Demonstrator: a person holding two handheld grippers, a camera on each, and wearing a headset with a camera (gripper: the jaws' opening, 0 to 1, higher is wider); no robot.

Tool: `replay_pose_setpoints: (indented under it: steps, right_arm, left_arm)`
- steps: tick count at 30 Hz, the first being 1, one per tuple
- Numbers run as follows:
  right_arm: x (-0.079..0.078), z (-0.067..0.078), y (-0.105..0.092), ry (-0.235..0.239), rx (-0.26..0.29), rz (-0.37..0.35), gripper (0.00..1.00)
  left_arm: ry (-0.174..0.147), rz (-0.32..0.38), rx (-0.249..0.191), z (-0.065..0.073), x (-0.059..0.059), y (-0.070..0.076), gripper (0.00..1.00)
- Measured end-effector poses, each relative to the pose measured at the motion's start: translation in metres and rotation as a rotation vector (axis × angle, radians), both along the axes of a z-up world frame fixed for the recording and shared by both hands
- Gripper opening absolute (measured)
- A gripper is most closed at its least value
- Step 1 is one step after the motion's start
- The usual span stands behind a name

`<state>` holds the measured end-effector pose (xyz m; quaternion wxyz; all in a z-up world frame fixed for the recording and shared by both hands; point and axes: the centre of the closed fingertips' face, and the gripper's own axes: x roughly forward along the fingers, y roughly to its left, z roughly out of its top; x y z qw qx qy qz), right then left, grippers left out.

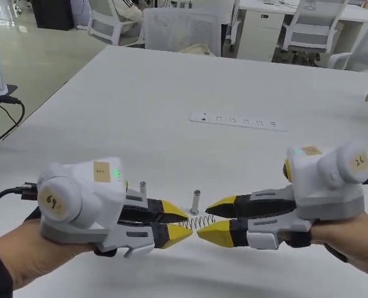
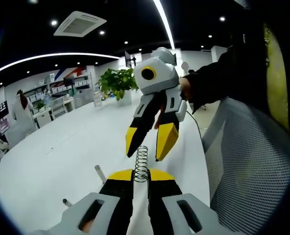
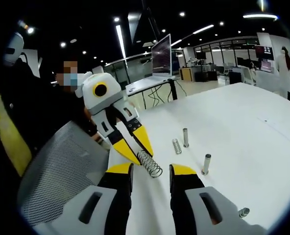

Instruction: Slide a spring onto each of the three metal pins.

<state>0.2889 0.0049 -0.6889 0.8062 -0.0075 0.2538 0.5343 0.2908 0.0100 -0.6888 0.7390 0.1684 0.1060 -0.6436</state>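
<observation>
While the left gripper (image 1: 188, 223) holds a spring (image 2: 141, 161) out toward the right gripper (image 1: 204, 221), step in hand: probably lining the coil up for the nearest pin; no pin I can see wears one yet
Doing it well: keep the coil's open end clear, bring its axis upright over the pin top, lower it straight, and pinch lightly so the wire does not kink or spring away
Workbench (image 1: 171, 112): white top, with a power strip (image 1: 237, 120) on the far right and the work at the near edge
Left gripper: clenched on one end of the spring, which sticks out past its yellow tips, off the bench
Right gripper: released, its jaws parted a little wider than the coil and set either side of the spring's free end; whether a tip touches the wire I cannot tell
Middle pin (image 1: 196, 202): upright and bare, just beyond the point where the two sets of tips meet
Left pin (image 1: 143, 187): upright, behind the left gripper's jaws
Spare spring (image 3: 176, 145): on the bench just beside the farther pin in the right gripper view
Second spare spring (image 3: 243, 212): on the bench close to the right gripper's body
</observation>
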Motion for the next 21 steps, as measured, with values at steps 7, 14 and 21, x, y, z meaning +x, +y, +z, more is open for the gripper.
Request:
replay_pose_setpoints:
  steps: [7,14,21]
  right_arm:
    - [-0.0026,-0.0011,0.0013,0.014,0.004,0.009,0.23]
    - [-0.0046,-0.0007,0.0040,0.026,0.013,0.019,0.19]
    - [-0.0040,0.0065,0.0050,0.055,0.068,0.011,0.15]
  left_arm:
    - [-0.003,-0.008,-0.008,0.0027,-0.0020,-0.0015,0.02]
    - [-0.006,-0.016,-0.019,0.0054,-0.0044,-0.0028,0.02]
    - [-0.008,-0.020,-0.029,0.0077,-0.0053,-0.0035,0.02]
